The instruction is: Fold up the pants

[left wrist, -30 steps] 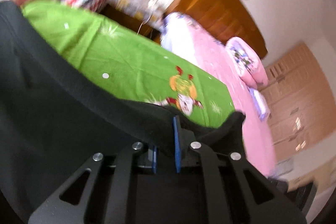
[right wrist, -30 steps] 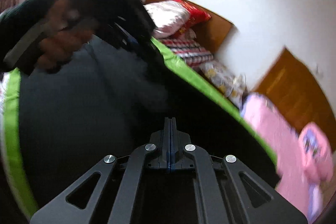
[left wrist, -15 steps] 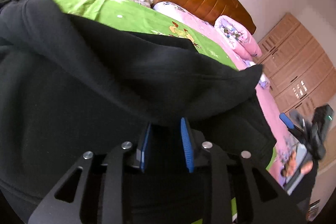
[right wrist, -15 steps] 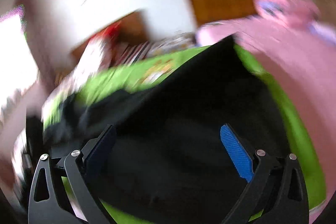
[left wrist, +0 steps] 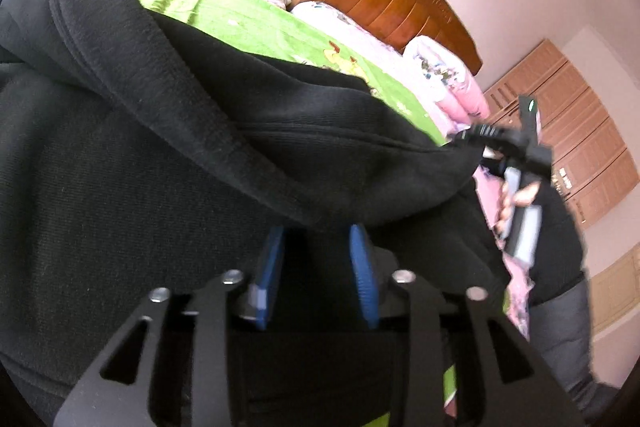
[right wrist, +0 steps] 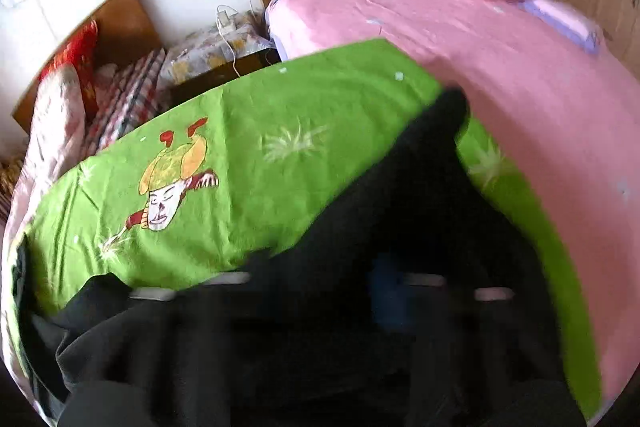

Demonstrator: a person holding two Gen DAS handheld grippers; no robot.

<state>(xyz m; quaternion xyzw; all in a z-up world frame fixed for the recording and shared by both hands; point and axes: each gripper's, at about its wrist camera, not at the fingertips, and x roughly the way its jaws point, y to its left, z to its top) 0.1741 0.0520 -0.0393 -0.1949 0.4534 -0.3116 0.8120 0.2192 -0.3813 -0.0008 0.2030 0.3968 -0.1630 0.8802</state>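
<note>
The black pants (left wrist: 168,131) were seen heaped across the green sheet (left wrist: 224,7), filling the left and centre of the left wrist view, a fold apparently mid-way. The left gripper (left wrist: 316,259), its jaws just opened, was parted under a thick fold at lower centre, pads off the cloth. The right gripper (right wrist: 384,287), just closing, was blurred at lower centre of its view over the cloth, any grip not to be told; a fresh hold was judged needed next.

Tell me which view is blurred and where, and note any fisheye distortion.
Left wrist view: mostly sharp on the black fleece pants; only the person's far hand smears. Right wrist view: the near gripper and dark cloth streak with motion blur, the green cartoon bedsheet stays clearer. Both views bow toward dark round corners.
</note>
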